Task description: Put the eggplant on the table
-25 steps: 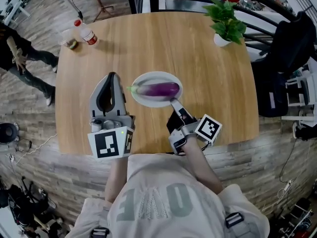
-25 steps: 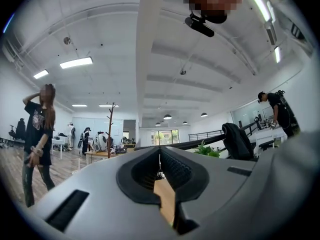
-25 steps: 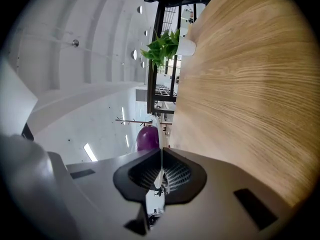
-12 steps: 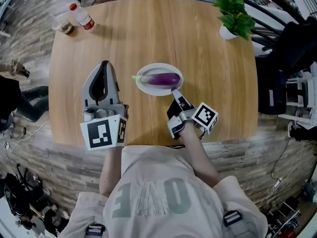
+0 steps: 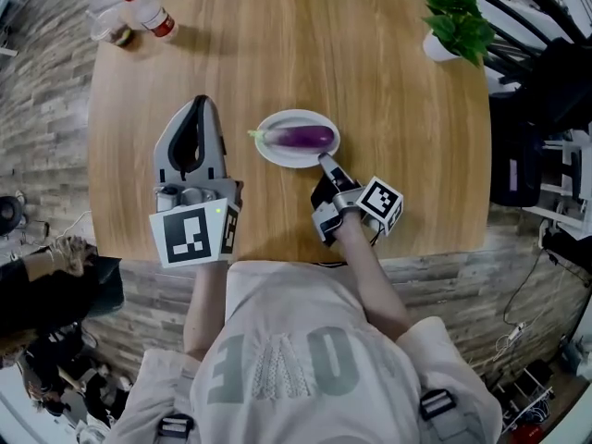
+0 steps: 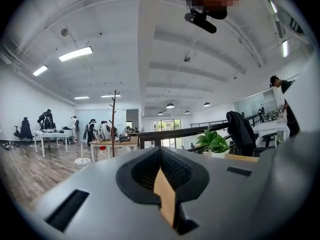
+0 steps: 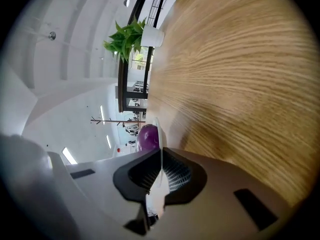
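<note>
A purple eggplant (image 5: 301, 137) lies on a white oval plate (image 5: 276, 152) near the middle of the wooden table (image 5: 388, 100). My right gripper (image 5: 323, 160) comes in from the near side and is shut on the plate's near rim. In the right gripper view the thin rim (image 7: 159, 126) runs between the jaws of the right gripper (image 7: 160, 176), with the eggplant (image 7: 147, 136) just beyond. My left gripper (image 5: 196, 103) hovers left of the plate, apart from it, shut and holding nothing. The left gripper view shows the left gripper (image 6: 161, 154) pointing level across the room.
A potted plant (image 5: 455, 17) stands at the table's far right corner, and a red-capped bottle (image 5: 153, 12) beside a small jar (image 5: 111, 30) at the far left. A chair with a dark jacket (image 5: 546, 91) stands right of the table. A person (image 5: 55, 285) is at the left.
Both grippers have sunk toward the table. The plate with the eggplant has come down with the right gripper, still held at its rim. The left gripper stays shut and empty.
</note>
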`<state>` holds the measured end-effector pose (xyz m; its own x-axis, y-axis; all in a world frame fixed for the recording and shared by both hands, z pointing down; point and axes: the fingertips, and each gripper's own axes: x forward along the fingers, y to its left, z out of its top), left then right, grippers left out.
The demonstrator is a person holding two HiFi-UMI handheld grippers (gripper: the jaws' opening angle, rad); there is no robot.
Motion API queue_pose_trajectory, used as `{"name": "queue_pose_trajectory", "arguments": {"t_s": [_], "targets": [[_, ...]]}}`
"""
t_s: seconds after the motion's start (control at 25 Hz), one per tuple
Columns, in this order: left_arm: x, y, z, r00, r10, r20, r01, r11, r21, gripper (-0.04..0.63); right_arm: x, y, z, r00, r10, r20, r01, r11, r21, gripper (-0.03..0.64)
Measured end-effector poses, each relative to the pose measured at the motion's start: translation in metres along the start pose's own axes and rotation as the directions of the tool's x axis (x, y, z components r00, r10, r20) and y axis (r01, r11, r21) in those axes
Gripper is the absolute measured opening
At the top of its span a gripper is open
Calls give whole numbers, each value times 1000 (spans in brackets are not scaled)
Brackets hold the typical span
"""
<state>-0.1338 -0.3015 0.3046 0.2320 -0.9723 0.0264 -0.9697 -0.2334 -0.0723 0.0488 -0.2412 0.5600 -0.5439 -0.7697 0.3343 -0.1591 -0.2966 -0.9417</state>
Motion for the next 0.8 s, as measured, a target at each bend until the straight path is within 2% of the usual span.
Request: {"name": "queue_pose_trajectory", "arguments": {"t_s": [0.8], "targets": [[0,-2,-15,999,9,-34,-9,1000,-10,9,-2,-32,-5,997,-72,-12,73,991,115,28]]}}
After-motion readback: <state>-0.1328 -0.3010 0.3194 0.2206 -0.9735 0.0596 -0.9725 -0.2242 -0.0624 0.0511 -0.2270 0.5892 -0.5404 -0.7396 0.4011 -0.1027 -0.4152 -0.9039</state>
